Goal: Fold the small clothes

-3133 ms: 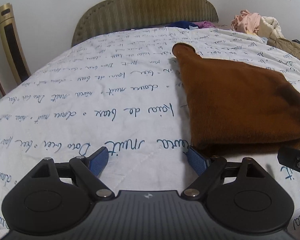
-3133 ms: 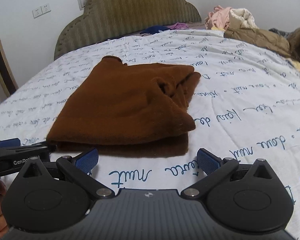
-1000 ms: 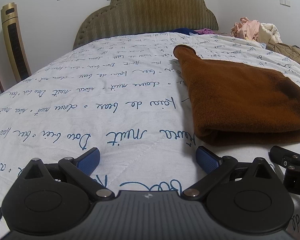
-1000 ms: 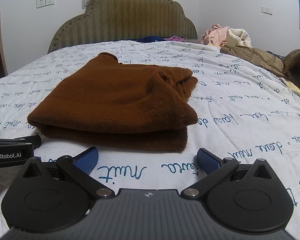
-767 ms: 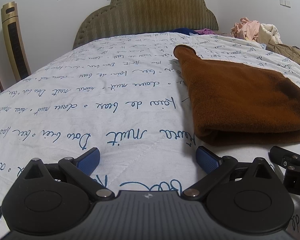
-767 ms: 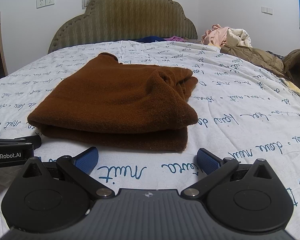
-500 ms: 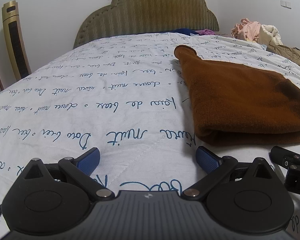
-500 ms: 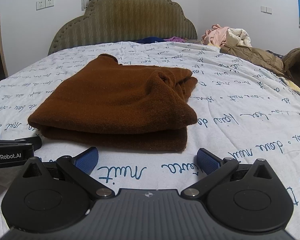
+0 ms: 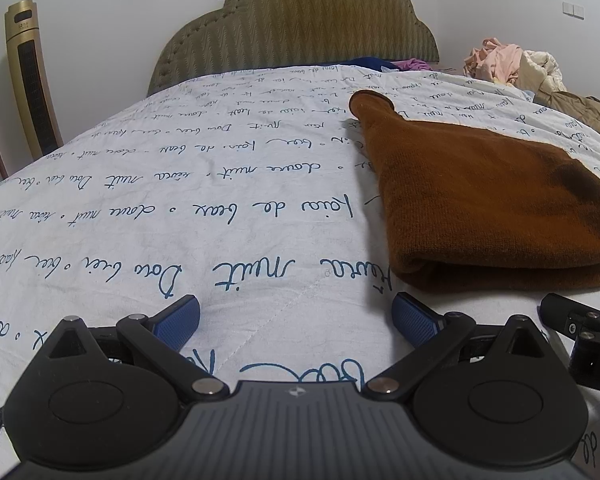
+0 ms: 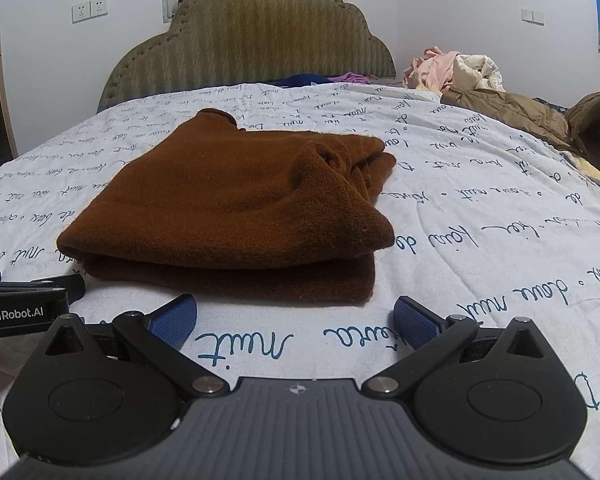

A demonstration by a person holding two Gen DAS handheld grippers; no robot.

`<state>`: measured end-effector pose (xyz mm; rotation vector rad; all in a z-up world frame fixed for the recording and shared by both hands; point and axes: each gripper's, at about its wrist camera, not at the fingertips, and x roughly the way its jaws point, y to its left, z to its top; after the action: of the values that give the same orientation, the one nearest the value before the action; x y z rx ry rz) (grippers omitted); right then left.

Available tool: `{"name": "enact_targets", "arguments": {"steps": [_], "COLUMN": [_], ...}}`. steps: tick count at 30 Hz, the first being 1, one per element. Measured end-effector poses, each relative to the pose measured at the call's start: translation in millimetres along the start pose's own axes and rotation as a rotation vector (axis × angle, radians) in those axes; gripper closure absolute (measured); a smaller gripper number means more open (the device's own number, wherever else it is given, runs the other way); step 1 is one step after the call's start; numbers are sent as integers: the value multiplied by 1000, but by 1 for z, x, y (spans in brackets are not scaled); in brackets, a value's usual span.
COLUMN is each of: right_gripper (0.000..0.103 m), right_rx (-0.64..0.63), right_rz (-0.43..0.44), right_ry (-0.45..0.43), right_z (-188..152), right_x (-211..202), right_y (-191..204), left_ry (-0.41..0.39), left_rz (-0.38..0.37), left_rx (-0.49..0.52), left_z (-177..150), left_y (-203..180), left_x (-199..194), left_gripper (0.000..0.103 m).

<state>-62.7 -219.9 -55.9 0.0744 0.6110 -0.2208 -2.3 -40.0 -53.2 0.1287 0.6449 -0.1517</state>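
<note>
Brown knit sweater (image 10: 236,208): folded into a thick, roughly rectangular stack, lying flat on the bedspread (image 10: 480,184) near the middle of the bed. Fold edge faces the near side, with two layers showing along it. A bunched, rumpled part sits at the far right corner of the stack; a narrow rounded tab of fabric projects at the far left corner. In the left wrist view the same sweater (image 9: 480,204) lies to the right of centre.

Bedspread (image 9: 180,200): white, quilted, printed with rows of blue cursive script.

Left gripper (image 9: 296,318): blue-padded fingers spread wide, holding nothing, low over bare bedspread, near and to the left of the sweater, not touching it. Its black body, marked GenRobot.AI, shows at the left edge of the right wrist view.

Right gripper (image 10: 296,316): blue-padded fingers spread wide, holding nothing, low over the bedspread just near of the sweater's fold edge, apart from it. Part of its black body shows at the right edge of the left wrist view.

Headboard (image 10: 252,44): olive, upholstered, scalloped top, at the far end.

Pile of clothes (image 10: 452,68): pink and cream, far right.

Brown jacket (image 10: 520,116): on the right side of the bed.

Tower fan (image 9: 30,80): gold and black, standing at the far left by the wall.
</note>
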Motion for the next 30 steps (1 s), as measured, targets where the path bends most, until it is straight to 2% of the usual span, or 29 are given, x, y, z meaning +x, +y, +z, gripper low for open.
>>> {"name": "enact_targets", "arguments": {"steps": [22, 30], "right_gripper": [0, 0], "right_rx": [4, -51], "right_rz": [15, -3], "right_ry": [-7, 19], "right_z": [-2, 0], "right_x": [-2, -13], "right_y": [-1, 4], "left_ry": [-1, 16], "left_rz": [0, -7], "left_rx": [-2, -12], "left_z": [0, 1], "left_y": [0, 2], "left_x": [0, -6], "left_gripper": [0, 0]}}
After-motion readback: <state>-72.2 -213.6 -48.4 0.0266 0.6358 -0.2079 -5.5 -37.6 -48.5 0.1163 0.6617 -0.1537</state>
